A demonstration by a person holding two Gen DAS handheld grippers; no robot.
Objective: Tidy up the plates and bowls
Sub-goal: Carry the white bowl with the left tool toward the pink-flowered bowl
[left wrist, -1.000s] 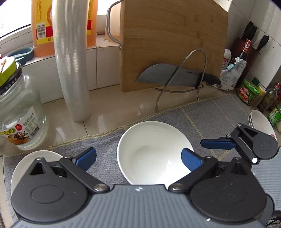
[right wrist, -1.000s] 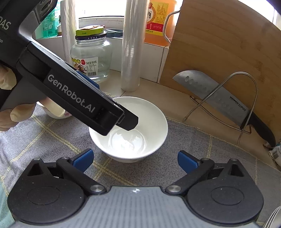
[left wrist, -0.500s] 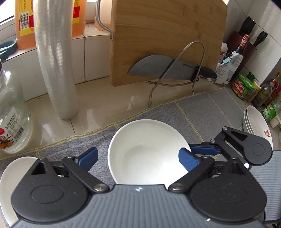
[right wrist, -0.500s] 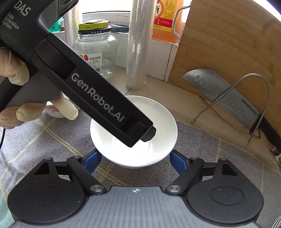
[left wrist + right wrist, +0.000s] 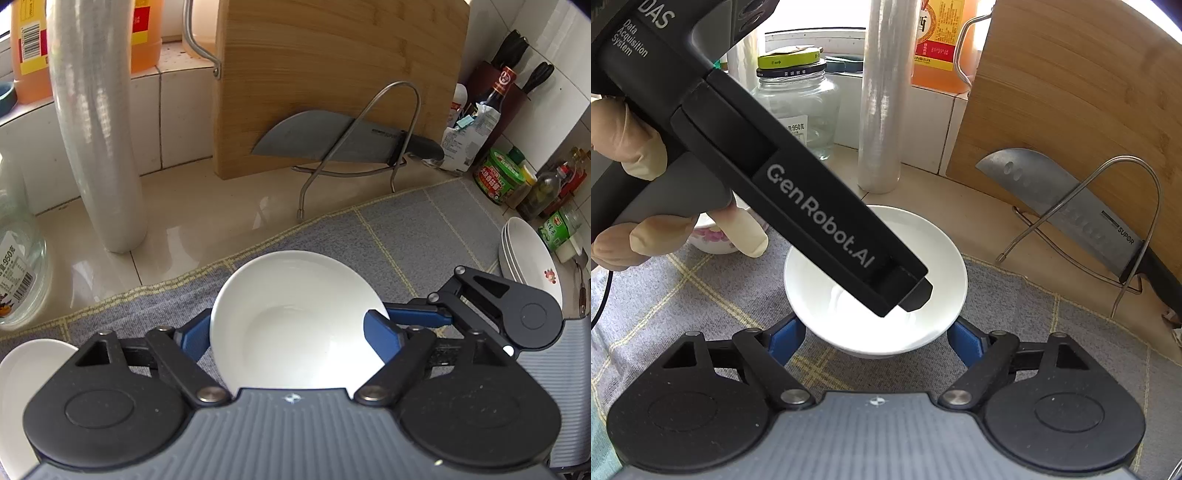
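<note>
On the grey mat (image 5: 402, 236), left tongs (image 5: 291, 334) and right tongs (image 5: 875, 338) both just closed, clamped on white bowl (image 5: 295, 317).

Bowl (image 5: 295, 317) was glossy white glazed ceramic, smooth. Mat (image 5: 399, 236) under it was grey woven cloth, matt and coarse, with yellow grid lines. Counter (image 5: 207, 221) was polished beige stone, reflective. Cutting board (image 5: 332, 74) was bamboo with visible grain; cleaver (image 5: 1067, 206) had a brushed steel blade; its stand (image 5: 373, 122) was bent metal wire. Left tool (image 5: 291, 332) was matt black plastic with blue pads
</note>
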